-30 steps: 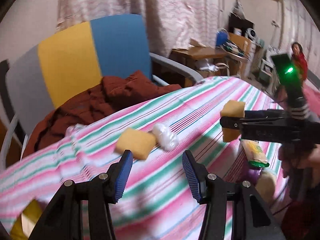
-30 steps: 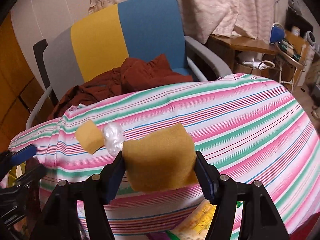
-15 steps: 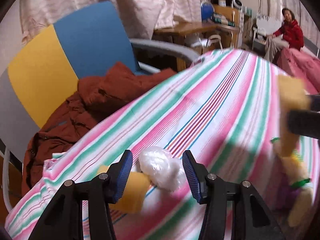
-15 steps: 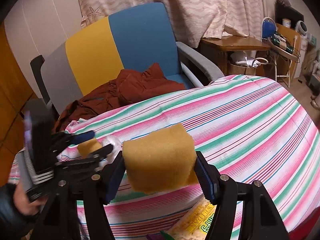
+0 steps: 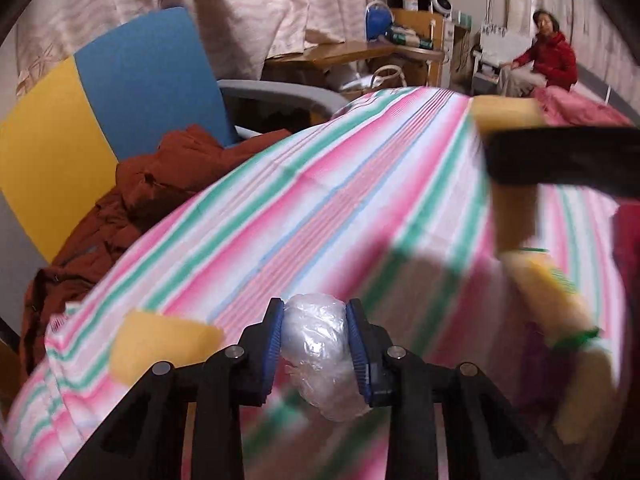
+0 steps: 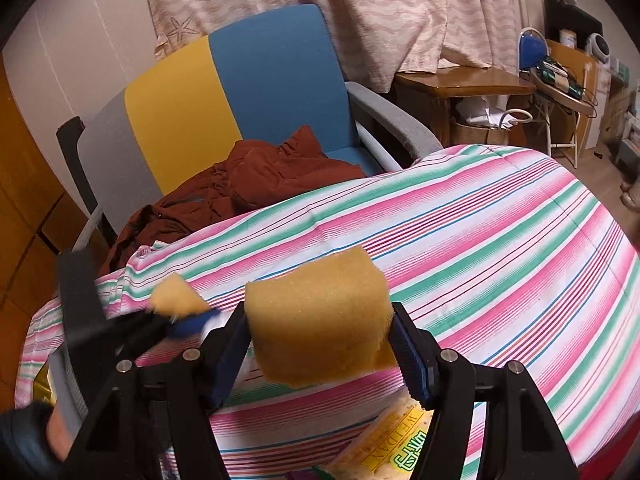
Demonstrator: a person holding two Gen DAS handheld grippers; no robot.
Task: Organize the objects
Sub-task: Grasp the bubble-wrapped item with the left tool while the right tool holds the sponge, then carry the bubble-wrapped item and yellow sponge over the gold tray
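Your left gripper (image 5: 316, 340) is clamped on a crumpled ball of clear plastic wrap (image 5: 318, 354), the blue pads pressing both its sides, low over the near-left corner of the striped tablecloth (image 5: 340, 208). Just left of that grip, a yellow sponge block (image 5: 160, 346) lies flat on the cloth, close to the hanging edge and apart from the pads.

Your right gripper (image 6: 322, 338) is closed on a larger yellow sponge (image 6: 320, 316), squeezed between its blue pads and held above the cloth. In the left wrist view that same sponge shows blurred at the right, crossed by the dark gripper bar. Below it, a yellow packet with green print (image 6: 388, 446) lies at the near edge of the cloth; its far end is hidden.

The cloth's middle and far right stretch bare, leaving open room ahead of both grippers. The left and far edges drop off toward a blue, yellow and grey armchair (image 6: 224, 96) holding a rust-red jacket (image 6: 256, 180), which stands tight against the covered surface. A wooden desk (image 6: 460, 80) stands beyond the chair, and a seated person in a red top (image 5: 554, 60) is well back at the room's right.
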